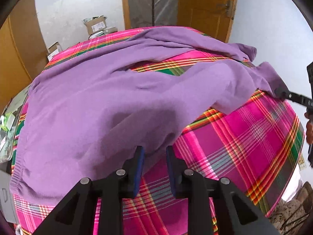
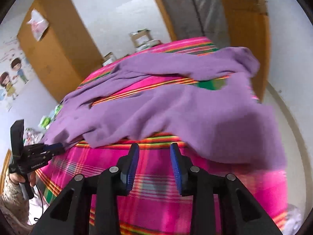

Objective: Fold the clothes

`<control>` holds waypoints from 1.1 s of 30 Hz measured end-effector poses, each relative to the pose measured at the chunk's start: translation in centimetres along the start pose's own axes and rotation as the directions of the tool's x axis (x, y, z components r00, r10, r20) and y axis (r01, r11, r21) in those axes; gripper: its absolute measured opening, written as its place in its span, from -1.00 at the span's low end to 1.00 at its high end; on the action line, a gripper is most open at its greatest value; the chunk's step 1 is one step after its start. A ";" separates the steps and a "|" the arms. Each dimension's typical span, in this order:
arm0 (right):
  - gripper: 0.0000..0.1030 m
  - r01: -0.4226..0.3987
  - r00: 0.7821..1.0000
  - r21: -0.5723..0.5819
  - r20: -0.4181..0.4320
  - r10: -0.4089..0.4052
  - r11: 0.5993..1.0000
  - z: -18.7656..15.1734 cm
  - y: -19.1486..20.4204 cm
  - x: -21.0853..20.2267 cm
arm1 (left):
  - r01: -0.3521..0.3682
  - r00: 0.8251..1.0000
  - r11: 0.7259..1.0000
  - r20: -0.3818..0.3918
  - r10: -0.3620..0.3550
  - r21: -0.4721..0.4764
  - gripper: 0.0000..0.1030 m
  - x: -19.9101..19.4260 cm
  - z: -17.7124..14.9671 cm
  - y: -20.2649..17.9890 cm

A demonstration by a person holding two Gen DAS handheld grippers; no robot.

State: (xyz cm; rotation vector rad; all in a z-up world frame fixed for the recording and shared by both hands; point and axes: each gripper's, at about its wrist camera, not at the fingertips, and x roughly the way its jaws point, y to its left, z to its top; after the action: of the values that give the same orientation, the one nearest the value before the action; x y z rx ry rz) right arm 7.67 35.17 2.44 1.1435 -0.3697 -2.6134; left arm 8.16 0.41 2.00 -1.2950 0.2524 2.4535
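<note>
Left wrist view looks down at a big purple garment (image 1: 93, 101). It lies spread out and wrinkly on a pink plaid cloth (image 1: 244, 133) that covers the table. The purple garment takes up most of the left and middle of the cloth. A gap in its folds lets a strip of plaid show through near the top.

The left gripper (image 1: 155, 156) points down at the near edge of the garment. Its two blue pads (image 1: 140, 168) sit a little apart. The purple edge lies just in front of them, and nothing is pinched between them. So the jaws are open.

Right wrist view is a bit blurry. The right gripper (image 2: 154, 152) has its jaws apart too, wider than the left one. Only plaid cloth shows in the gap. The purple garment hangs just past the tips, touching neither pad.

In that same view a hand (image 2: 18, 178) holds the left gripper at the far left, with its tip at the garment's edge.

Behind the table stand a brown cupboard (image 2: 58, 45), a wooden door (image 1: 205, 7) and some cardboard boxes (image 1: 95, 26). Cartoon stickers (image 2: 11, 78) are on the wall.
</note>
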 end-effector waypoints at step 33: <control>-0.90 -0.107 0.986 0.333 0.156 0.057 0.937 3.9 -3.4 -0.1 | 0.075 0.993 0.997 0.087 -0.074 -0.014 -0.89 -2.2 0.3 1.6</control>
State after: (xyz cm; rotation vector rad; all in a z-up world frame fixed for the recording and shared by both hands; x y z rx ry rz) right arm 4.37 38.91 3.95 1.0084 -0.9112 -2.6313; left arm 8.46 -1.46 3.95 -1.1799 0.1586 2.4459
